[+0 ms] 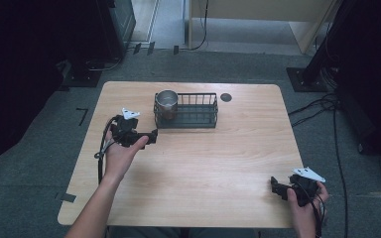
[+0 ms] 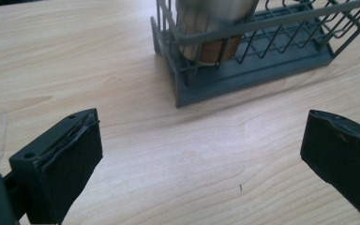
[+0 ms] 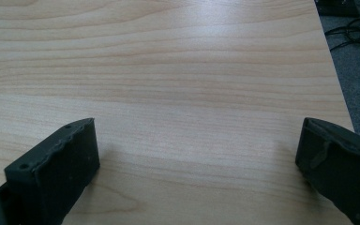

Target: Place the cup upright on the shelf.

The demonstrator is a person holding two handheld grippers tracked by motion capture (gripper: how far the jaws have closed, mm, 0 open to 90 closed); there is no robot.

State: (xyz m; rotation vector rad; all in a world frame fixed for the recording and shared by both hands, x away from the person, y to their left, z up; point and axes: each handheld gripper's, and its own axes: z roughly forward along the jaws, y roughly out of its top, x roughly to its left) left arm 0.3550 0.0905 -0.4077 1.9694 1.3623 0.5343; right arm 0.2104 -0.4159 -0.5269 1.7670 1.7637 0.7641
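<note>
Right claw (image 1: 277, 188): nearest the camera, at the near right corner of the tabletop; jaws spread wide, nothing between them; black blocky pads with rough, chipped edges in the right claw view; white three-cornered plate on top.
Left claw (image 1: 154, 136): just in front of the basket's left end, apart from it; jaws wide, holding nothing; same black pads, worn along the edges.
Cup (image 1: 167, 103): one, round, shiny brushed metal, open at the top; stands upright inside the left end of the basket; in the left claw view a brownish band shows at its lower part behind the wires.
Basket (image 1: 198, 113): one, oblong, dark grey wire with thin upright bars and a solid flat base; sits toward the far side of the tabletop, a little left of centre.
Tabletop (image 1: 203, 163): one, pale wood-grain surface, smooth, with rounded corners.
Round cap (image 1: 226, 97): one, small dark disc set in the tabletop just right of the basket's far corner.
Hands: two, one on each claw, forearms coming in from the near edge.
Floor (image 1: 30, 163): grey carpet, cables lying at the right.
</note>
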